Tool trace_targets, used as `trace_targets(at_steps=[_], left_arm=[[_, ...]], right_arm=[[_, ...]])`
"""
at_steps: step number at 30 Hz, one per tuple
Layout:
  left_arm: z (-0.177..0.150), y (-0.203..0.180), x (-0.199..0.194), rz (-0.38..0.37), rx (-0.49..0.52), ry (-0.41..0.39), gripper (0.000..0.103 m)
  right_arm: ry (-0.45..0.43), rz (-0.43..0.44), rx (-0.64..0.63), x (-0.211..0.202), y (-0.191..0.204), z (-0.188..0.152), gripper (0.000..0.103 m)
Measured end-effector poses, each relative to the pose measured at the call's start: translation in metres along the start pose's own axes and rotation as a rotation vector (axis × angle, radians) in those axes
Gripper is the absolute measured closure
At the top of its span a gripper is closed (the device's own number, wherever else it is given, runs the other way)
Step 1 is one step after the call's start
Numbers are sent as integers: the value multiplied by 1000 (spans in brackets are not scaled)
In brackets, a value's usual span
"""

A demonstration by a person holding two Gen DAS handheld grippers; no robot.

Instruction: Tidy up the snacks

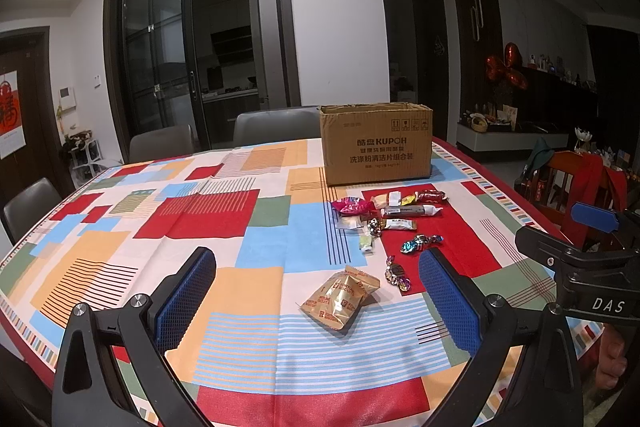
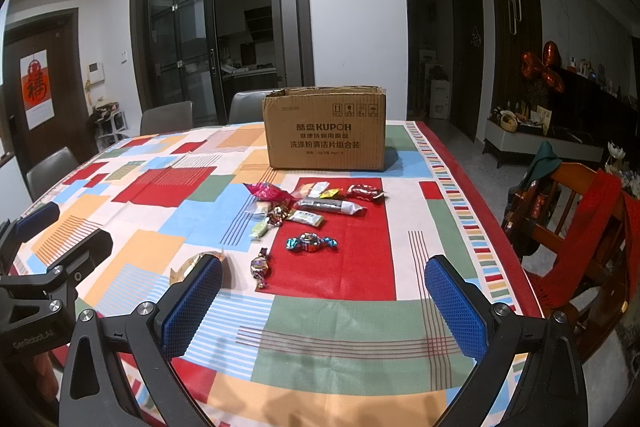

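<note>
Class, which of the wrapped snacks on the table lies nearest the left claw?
The gold foil biscuit packet, lying alone on the striped patch between the open left claw's fingers; every other snack sits farther toward the cardboard box.

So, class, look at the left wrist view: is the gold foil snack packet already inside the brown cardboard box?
No, the gold foil snack packet lies on the patterned tablecloth, well in front of the brown cardboard box.

We see both views lit evenly from overhead, warm and fairly dim, the room beyond the worktop point(image 1: 248, 187) falling dark. Soft shadows sit beneath the tongs. Fisheye bending curves the edges, corners go black, and a glossy sheen marks the cloth nearest us.
</note>
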State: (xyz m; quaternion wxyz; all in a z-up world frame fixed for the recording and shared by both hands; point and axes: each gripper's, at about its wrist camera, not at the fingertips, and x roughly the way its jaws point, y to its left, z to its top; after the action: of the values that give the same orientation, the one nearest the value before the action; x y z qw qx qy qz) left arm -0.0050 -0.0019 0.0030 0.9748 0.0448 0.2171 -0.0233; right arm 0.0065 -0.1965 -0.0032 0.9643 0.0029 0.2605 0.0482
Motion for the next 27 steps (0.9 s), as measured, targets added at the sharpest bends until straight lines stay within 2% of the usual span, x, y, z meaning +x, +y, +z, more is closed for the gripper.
trace_targets(at_steps=[20, 27], left_arm=[[0, -1, 0, -2, -1, 2, 0], [-3, -3, 6, -21, 4, 20, 0]], right_arm=[[3, 1, 1, 1, -1, 2, 1], [33, 18, 0, 12, 2, -4, 1]])
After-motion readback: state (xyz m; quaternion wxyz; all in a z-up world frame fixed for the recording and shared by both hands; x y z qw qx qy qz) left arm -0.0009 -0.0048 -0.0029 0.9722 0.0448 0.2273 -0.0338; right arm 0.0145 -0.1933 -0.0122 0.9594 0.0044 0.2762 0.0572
